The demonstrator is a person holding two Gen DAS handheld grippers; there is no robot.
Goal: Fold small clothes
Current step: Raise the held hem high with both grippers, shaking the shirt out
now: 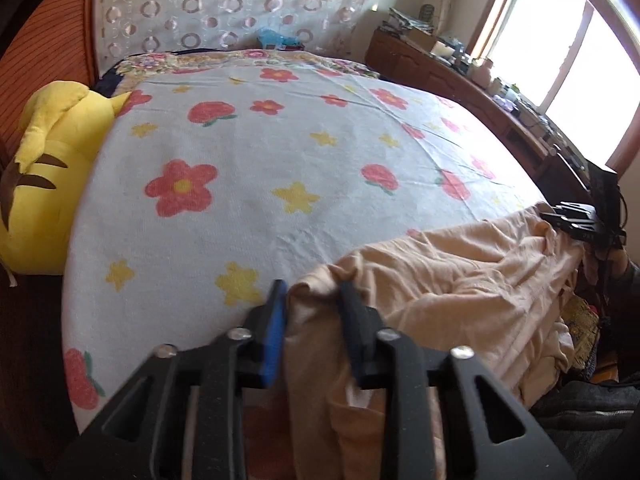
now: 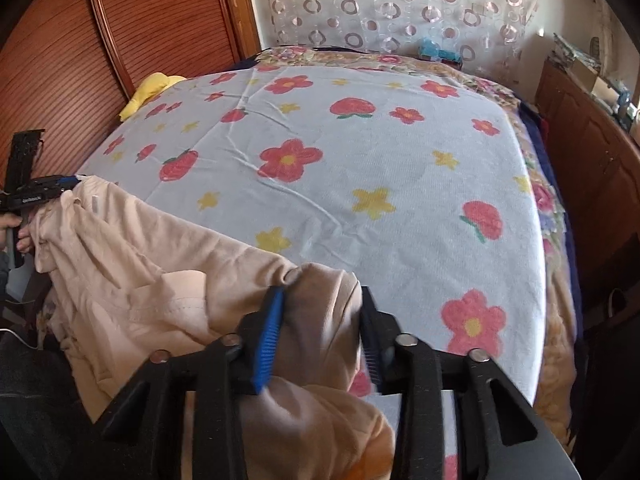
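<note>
Soft daylight from a window (image 1: 576, 60) falls over a bed covered by a pale, finely textured floral sheet (image 1: 280, 152) printed with red flowers, strawberries and small yellow stars; faint creases run across its flat top. Beneath it a quilt (image 2: 556, 320) with a busier flower pattern shows along the edges. Behind the bed hangs a sheer curtain (image 1: 224, 4) stitched with shiny rings, beside a ribbed reddish wood panel (image 2: 160, 12). A rounded yellow plush toy (image 1: 48, 168) with dark brown stripes lies against the sheet's left side, and a dark wooden dresser (image 1: 460, 80) crowded with small items runs below the window.

A peach garment (image 1: 460, 276) of thin, soft knit lies rumpled along the near edge of the bed, stretched between the two tools and sagging in loose folds over the side. The left gripper (image 1: 312, 308), black plastic with a ridged blue pad (image 1: 274, 344) on one finger, has one bunched end of the cloth gathered between its fingers, pinched in a thick wad. The right gripper (image 2: 320, 312), of the same build, holds the other end, its jaws set somewhat wider around a rounded hump of fabric that drapes down between them.
</note>
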